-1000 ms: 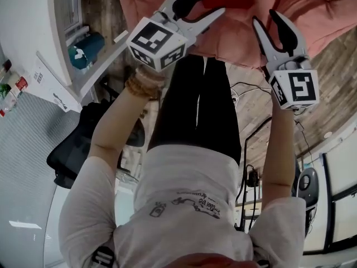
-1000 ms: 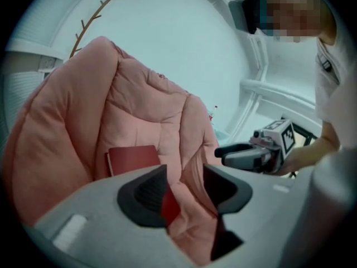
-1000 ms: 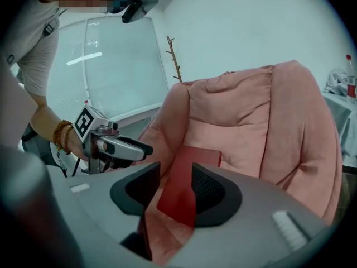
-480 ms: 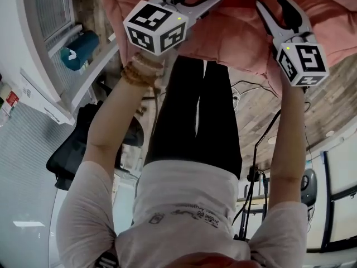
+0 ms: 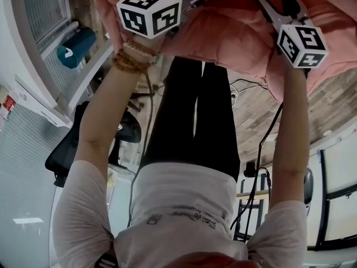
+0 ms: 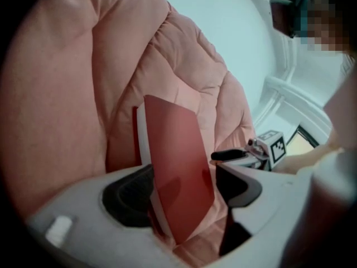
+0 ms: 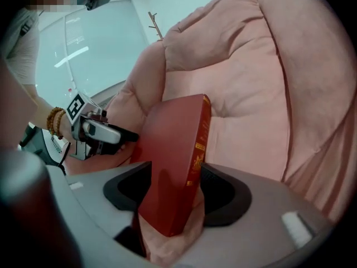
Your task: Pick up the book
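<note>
Between the just-opened, parted jaws of our left gripper (image 6: 181,191) and right gripper (image 7: 178,194) the book (image 7: 173,138) rests unclamped on soft cushion (image 6: 72,94); uneven closing could push it askew.

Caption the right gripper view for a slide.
Right gripper, jaws just opening, straddles the red book on the pink cushion.

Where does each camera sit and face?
Head view: on the person's head, facing down at their arms, torso, legs and the pink cushion.
Left gripper view: on the left hand-held gripper, along its jaws, just been opening, red book between; an arm shows.
Right gripper view: on the right hand-held gripper, jaws likewise just opening around the book; beaded wrist shows.
Gripper views share book, cushion, each other's gripper.
</note>
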Demonstrator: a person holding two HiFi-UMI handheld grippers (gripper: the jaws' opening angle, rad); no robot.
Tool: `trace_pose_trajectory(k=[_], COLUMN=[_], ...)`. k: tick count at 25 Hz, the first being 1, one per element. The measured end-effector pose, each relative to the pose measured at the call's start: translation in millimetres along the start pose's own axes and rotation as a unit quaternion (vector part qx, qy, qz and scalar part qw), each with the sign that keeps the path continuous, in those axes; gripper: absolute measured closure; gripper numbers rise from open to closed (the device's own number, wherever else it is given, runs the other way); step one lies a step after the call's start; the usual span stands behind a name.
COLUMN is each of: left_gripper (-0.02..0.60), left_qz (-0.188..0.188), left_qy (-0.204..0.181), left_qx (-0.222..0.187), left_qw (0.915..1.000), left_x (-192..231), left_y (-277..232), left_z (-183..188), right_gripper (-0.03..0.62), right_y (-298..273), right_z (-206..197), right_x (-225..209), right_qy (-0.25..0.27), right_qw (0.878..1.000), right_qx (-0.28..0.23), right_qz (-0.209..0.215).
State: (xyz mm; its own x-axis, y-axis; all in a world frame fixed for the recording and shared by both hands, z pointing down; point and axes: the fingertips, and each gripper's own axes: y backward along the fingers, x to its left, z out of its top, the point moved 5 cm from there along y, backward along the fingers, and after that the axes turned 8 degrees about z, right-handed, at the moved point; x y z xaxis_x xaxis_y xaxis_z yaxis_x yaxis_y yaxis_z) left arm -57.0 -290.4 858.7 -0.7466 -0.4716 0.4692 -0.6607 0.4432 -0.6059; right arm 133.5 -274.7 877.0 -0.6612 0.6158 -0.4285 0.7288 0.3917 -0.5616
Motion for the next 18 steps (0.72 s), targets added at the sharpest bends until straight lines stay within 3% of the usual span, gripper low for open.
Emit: trace_pose_trajectory(k=[18], left_gripper=[0.168], left_qz=[-0.003], left_qy=[0.049], left_qx=[0.005], left_qw=[0.9988], left_x=[16], left_y=[-15], left_z=[-6], right_gripper=[0.286], right_y=[-34], right_z=[-11], right_x=[-16], right_qy=[-0.031], right_qw=[0.999], right_qx=[0.019], right_qz=[0.032])
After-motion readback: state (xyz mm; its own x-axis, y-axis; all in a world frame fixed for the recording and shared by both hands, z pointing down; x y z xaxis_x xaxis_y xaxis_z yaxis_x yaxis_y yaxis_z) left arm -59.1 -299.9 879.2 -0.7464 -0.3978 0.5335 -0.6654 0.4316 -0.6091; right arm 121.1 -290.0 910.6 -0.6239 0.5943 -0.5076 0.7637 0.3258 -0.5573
